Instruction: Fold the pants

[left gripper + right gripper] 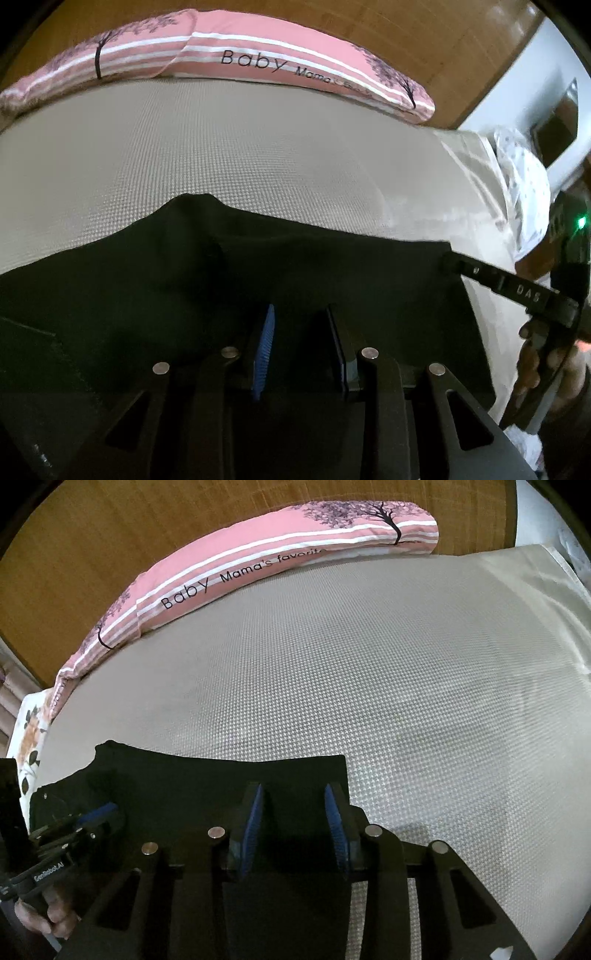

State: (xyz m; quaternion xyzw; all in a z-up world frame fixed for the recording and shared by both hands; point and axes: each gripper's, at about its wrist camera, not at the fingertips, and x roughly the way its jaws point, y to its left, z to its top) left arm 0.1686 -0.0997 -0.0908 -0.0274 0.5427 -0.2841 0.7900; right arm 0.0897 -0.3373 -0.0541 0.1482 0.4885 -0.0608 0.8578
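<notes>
The black pants [207, 786] are laid flat on the grey textured mattress [369, 683] of a bed, at its near edge, well apart from the pink "Baby" pillow [258, 565] at the headboard. The right tool [295, 812] is held spread above the right corner of the pants. The left tool [303, 339] is also seen spread, low over the dark cloth.

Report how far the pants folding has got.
Done: the black pants lie flat on the grey mat, far edge fairly straight. In hand: nothing gripped; left gripper and right gripper sit open over the fabric. Left: whether any fold exists is unclear; remaining folds still to do.
</notes>
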